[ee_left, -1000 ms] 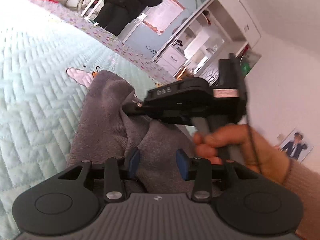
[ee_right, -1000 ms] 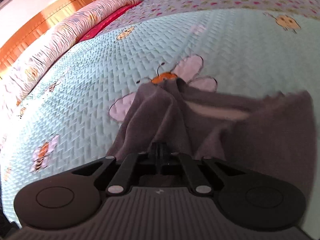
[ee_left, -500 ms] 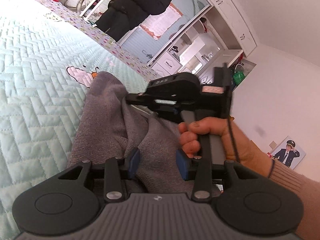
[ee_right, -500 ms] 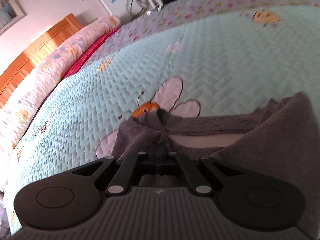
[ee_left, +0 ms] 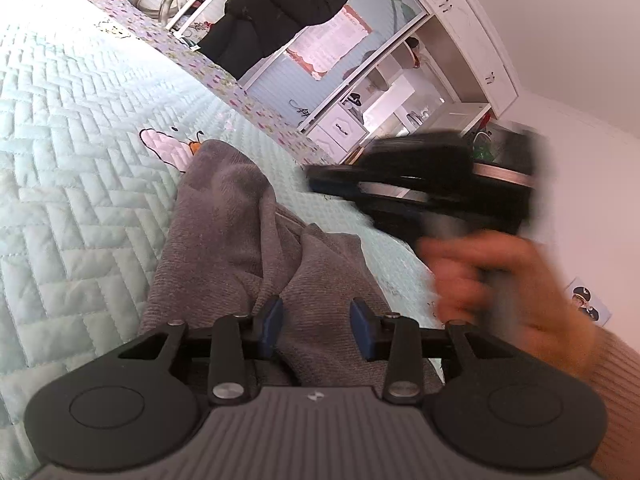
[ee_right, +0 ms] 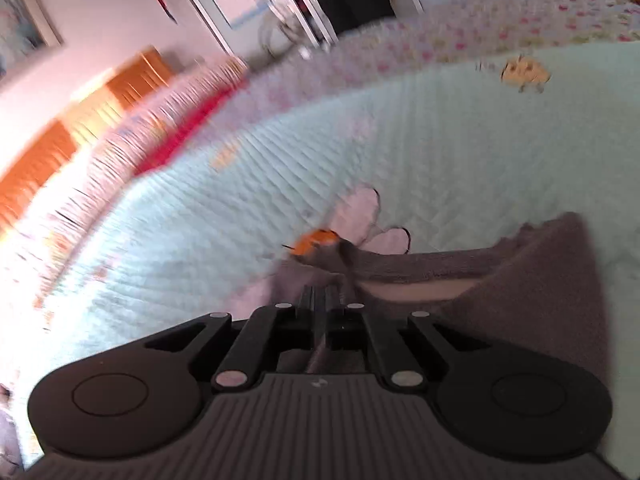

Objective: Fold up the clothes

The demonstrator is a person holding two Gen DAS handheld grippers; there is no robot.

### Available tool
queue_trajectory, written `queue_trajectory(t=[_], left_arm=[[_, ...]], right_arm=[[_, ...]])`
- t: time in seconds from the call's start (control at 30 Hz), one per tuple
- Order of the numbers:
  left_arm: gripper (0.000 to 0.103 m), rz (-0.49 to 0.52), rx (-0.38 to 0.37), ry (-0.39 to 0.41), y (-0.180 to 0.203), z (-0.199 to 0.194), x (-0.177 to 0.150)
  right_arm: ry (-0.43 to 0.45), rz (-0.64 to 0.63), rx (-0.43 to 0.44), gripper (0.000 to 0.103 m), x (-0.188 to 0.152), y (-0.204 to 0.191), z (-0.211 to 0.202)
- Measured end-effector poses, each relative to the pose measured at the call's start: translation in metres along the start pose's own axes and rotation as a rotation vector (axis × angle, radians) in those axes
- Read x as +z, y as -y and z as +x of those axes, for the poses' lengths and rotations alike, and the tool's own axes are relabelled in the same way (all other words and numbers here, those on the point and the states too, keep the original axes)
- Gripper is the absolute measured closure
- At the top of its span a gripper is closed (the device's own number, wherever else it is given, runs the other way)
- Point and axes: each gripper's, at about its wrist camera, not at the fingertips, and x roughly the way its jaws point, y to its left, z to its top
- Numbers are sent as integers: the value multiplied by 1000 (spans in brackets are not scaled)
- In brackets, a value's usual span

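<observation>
Left wrist view: wide free stretch of mint quilted bedspread [ee_left: 80, 208] to the left of the grey garment [ee_left: 240, 216]; the floral bed edge [ee_left: 224, 80] runs diagonally up top, and a person in black [ee_left: 280, 8] stands just past it by white shelves [ee_left: 400, 92]. My left claw [ee_left: 316, 326] points slightly downward, blue pads [ee_left: 272, 320] parted, with a ridge of grey cloth bunched between them; can't tell if the pads actually press on it. My right hand [ee_left: 492, 280] is blurred, gripping the handle of the right claw [ee_left: 320, 178], which sits raised above the bed, clear of the garment in this view.

Right wrist view: heavy blur. Open bedspread [ee_right: 480, 152] ahead and to both sides, pillows [ee_right: 168, 136] and wooden headboard [ee_right: 52, 148] far left. My right claw [ee_right: 320, 304] tilts down, jaws have just been opening, now a thin slit, released, no cloth seen pinched. The garment [ee_right: 540, 280] lies crumpled on the bed just ahead and right, its far tip over the bee patch [ee_right: 352, 224].
</observation>
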Motion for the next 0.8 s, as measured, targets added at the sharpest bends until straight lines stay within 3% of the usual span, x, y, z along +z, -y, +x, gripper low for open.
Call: queue_trajectory(t=[0.17,0.3,0.4,0.47,0.53,0.57,0.6,0.67,0.73,0.8], left_arm=[[62,-21,18,-42,5,-2,9],[59,24,48,-65,34,-33,20],[53,122,27,-85,64,-60,19],[51,236,21,-168,82,-60,3],[46,353,52,-276,94,-51,-17],[48,381,113,-353,92,-40,-28],[57,379,145,-374,88,-37,-32],[58,339,160,-351,82,-42,-29],[57,285,148,-326,83,-49,-19],[55,307,133,-289,93,-54,-8]], right_arm=[[17,67,44,98,-58,6,-117],[-4,141,35,97,-121,10,-177],[0,210,79,97,-159,13,-202],[-20,257,110,97,-180,18,-202],[-40,290,69,97,-194,27,-196],[-56,304,37,100,-200,33,-191],[-99,271,-26,103,-206,37,-182],[-86,317,-12,103,-210,43,-185],[-69,342,46,91,-204,38,-198],[-52,270,86,88,-200,23,-209]])
